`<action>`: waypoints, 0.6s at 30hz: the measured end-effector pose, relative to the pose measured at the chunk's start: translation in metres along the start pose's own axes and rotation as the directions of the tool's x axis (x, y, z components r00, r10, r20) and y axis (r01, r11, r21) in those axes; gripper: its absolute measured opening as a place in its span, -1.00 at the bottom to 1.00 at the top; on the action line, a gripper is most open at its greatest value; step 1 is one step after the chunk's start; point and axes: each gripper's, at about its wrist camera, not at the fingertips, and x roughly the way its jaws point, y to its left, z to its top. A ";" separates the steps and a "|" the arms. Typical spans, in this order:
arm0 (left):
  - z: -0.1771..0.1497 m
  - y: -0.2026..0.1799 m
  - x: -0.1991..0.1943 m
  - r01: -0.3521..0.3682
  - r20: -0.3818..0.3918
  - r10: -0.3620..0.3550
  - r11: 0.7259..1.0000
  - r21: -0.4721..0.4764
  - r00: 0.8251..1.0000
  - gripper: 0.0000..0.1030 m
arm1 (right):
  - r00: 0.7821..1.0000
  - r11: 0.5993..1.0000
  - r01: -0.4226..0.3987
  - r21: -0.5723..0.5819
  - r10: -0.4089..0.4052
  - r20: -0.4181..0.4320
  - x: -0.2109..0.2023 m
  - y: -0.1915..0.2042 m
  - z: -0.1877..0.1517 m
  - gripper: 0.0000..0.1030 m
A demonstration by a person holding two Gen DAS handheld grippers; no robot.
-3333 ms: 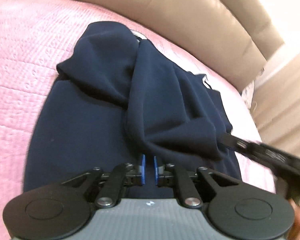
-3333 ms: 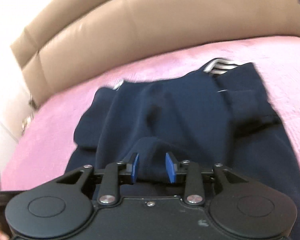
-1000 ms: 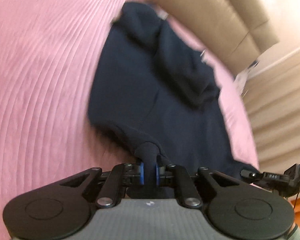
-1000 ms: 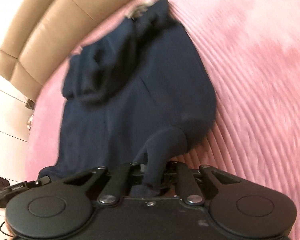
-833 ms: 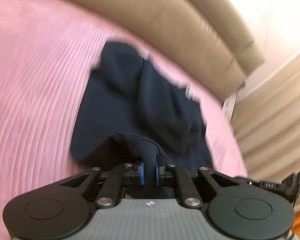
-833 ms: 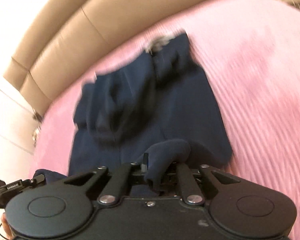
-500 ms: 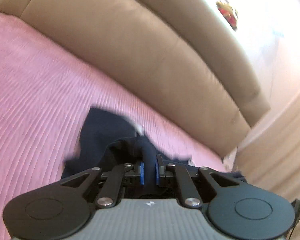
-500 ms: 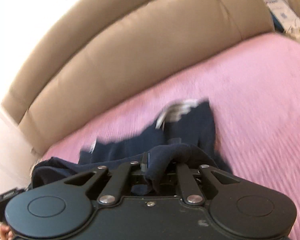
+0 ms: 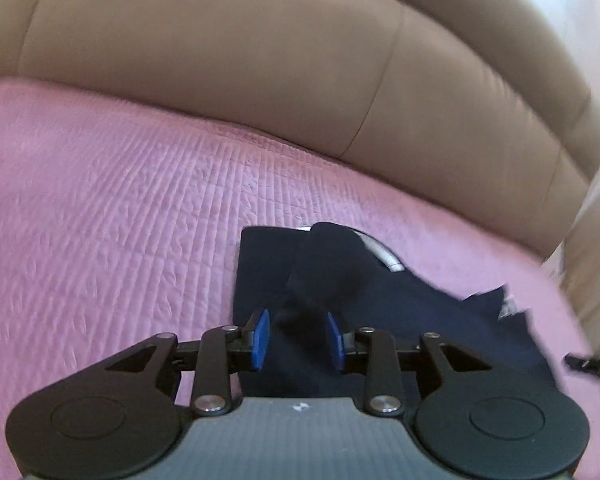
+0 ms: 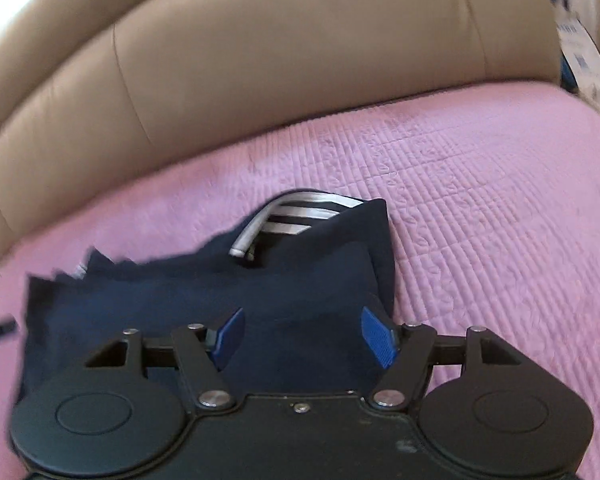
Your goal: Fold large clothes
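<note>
Both grippers hang over the garment (image 10: 308,280) with nothing in them: the left gripper (image 9: 299,338) has its jaws spread, and the right gripper (image 10: 308,338) has its jaws spread wider. The garment, dark navy with a striped collar (image 10: 296,216), lies in a folded bundle on the pink quilt (image 9: 100,208), near the tan headboard (image 9: 220,60). I judge a lengthwise fold is just laid down and let go. Next I would look for the near edge, pinch it at two corners and carry it over evenly, or press the bundle flat. A raised hump (image 9: 332,260) of cloth sits just ahead of my left jaws and may spoil the next crease. Nothing else crowds the quilt; some white packaging (image 10: 580,52) sits well off to the right.
</note>
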 end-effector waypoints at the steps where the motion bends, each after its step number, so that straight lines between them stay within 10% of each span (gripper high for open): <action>1: 0.002 -0.003 0.007 -0.011 -0.006 0.011 0.999 0.032 1.000 -0.21 | 1.000 1.000 0.010 -0.024 -0.010 0.006 0.007 0.001 0.002 0.52; 13: 0.019 -0.006 0.063 -0.028 -0.035 0.030 0.998 0.058 0.999 0.07 | 0.995 0.994 0.094 -0.064 -0.096 -0.033 0.075 -0.010 0.020 0.47; 14: 0.020 -0.009 0.061 -0.023 -0.035 0.025 0.998 0.062 0.999 -0.01 | 0.994 0.993 0.093 -0.066 -0.096 -0.042 0.077 -0.009 0.018 0.32; 15: 0.020 -0.012 0.062 -0.017 -0.030 0.019 0.997 0.071 0.999 -0.15 | 0.996 0.994 0.080 -0.075 -0.083 -0.041 0.076 -0.007 0.016 -0.30; 16: 0.020 -0.017 0.059 -0.010 -0.017 0.011 0.996 0.093 1.000 -0.61 | 0.996 0.992 0.075 -0.097 -0.078 -0.035 0.074 -0.004 0.014 -0.65; 18: 0.015 -0.033 0.052 -0.052 0.024 0.048 0.981 0.186 0.999 -0.77 | 0.995 0.982 0.095 -0.161 -0.095 0.010 0.067 0.006 0.010 -0.72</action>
